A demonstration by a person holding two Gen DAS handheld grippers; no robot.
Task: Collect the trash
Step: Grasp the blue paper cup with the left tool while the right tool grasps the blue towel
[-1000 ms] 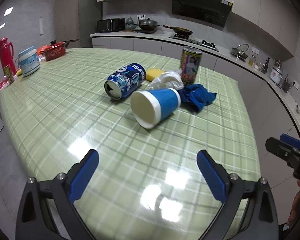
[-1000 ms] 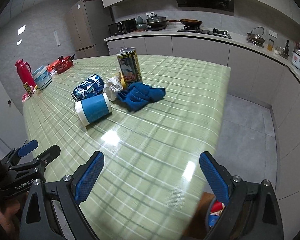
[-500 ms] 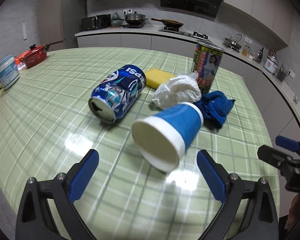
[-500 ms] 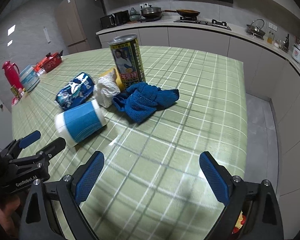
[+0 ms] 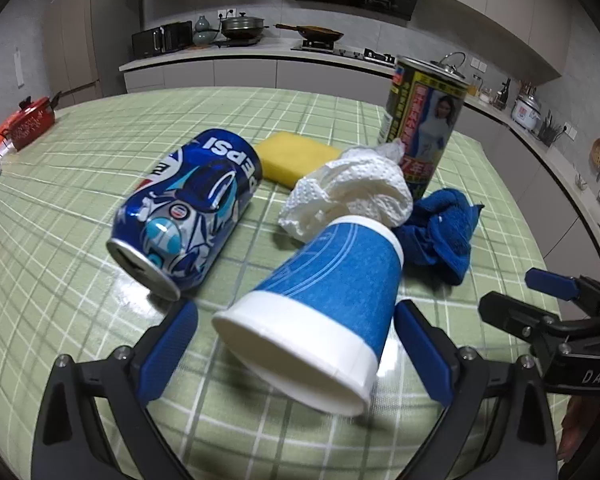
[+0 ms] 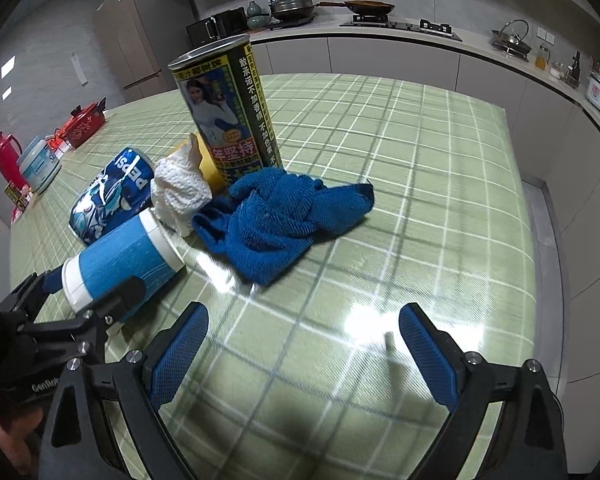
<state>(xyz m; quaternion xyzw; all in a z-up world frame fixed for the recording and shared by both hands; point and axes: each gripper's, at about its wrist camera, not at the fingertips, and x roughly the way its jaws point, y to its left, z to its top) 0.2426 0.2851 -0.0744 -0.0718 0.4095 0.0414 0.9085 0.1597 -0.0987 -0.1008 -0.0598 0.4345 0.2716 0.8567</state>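
Straddling the paper cup [image 5: 320,312], the left gripper [image 5: 296,344] stands with its jaws spread wide, one blue pad on each side of the cup's open rim and neither pad touching it. The cup lies on its side on the green checked table [image 5: 80,184], mouth toward the left gripper, base pointing away toward the crumpled paper towel [image 5: 352,192]. Its long axis runs roughly along the gripper's reach, so closing the jaws would likely pinch across the rim. The left gripper is clearly the nearer tool.

The right gripper [image 6: 302,356] is likewise fully spread and holds nothing; it hovers over bare table, near the blue cloth [image 6: 284,212].

Materials and shapes:
- Cup: thin paper, blue wall, white rim band, tapered; likely to crush under firm pressure.
- Pepsi can [image 5: 188,216]: aluminium, lying on its side just left of the cup.
- Tall can [image 5: 424,120]: upright, printed label, behind the towel.
- Sponge [image 5: 296,158]: yellow, flat block, between the two cans.
- Towel: soft, embossed, touching the cup's base.
- Cloth: terry pile, bunched.
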